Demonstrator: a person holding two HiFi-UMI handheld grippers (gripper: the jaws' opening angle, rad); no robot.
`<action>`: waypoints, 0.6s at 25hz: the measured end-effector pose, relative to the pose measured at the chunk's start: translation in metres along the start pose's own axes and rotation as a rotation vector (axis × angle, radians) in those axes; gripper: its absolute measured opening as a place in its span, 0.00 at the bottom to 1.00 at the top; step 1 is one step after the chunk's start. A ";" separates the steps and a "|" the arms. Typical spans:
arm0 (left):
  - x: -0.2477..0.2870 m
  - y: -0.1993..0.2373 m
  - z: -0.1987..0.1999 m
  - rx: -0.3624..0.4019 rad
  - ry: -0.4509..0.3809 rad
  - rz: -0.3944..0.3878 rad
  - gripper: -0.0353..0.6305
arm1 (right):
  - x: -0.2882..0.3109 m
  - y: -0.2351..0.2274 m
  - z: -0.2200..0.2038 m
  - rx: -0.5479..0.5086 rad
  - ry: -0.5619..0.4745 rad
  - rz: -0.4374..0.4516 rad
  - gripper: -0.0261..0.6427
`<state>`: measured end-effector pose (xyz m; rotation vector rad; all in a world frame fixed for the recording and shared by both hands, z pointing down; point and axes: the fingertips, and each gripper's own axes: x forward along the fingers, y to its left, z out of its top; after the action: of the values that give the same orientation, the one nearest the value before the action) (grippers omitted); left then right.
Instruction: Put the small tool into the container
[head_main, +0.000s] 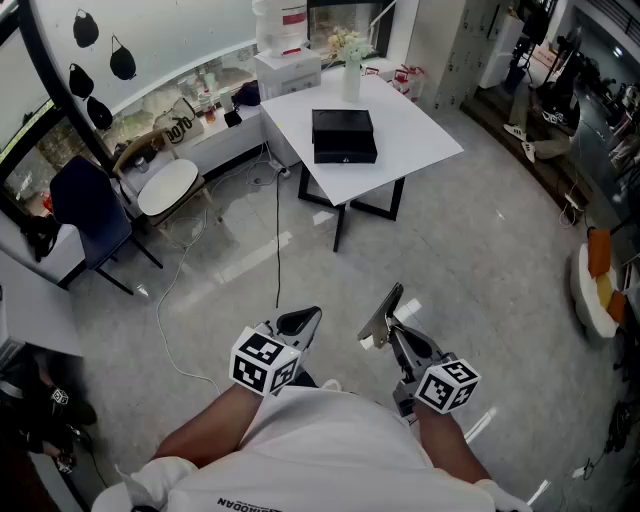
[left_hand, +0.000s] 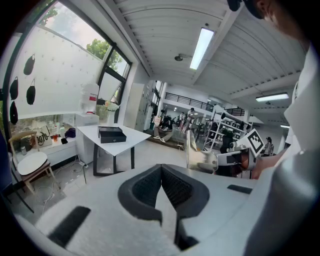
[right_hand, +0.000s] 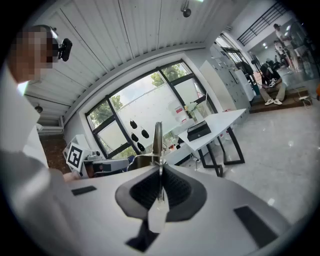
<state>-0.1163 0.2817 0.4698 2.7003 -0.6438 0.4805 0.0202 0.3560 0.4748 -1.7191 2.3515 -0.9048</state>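
Jaws of the right gripper (right_hand: 160, 169) are pinched tight on the small tool (right_hand: 157, 136), its thin metal blade standing straight up past them; the left gripper (left_hand: 161, 172) has its jaws pressed together, nothing between them; both grippers sit low in the head view, near the person's body; the black container (head_main: 343, 135) lies on the white table (head_main: 425, 135) at upper centre, well apart from the tool.

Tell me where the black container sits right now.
In the head view the black container lies at top centre on the white table across the floor, on the near side of the vase of flowers.
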 end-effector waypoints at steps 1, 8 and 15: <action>0.000 0.001 0.001 0.000 -0.002 0.000 0.07 | 0.000 0.000 0.000 0.000 0.000 0.000 0.05; -0.003 0.004 -0.001 -0.002 -0.004 0.005 0.07 | 0.006 0.003 -0.002 -0.003 0.003 0.005 0.05; -0.004 0.006 -0.001 -0.010 -0.001 0.010 0.07 | 0.007 0.005 0.000 0.030 -0.011 0.030 0.05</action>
<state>-0.1224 0.2789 0.4709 2.6898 -0.6583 0.4775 0.0131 0.3504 0.4742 -1.6687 2.3388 -0.9187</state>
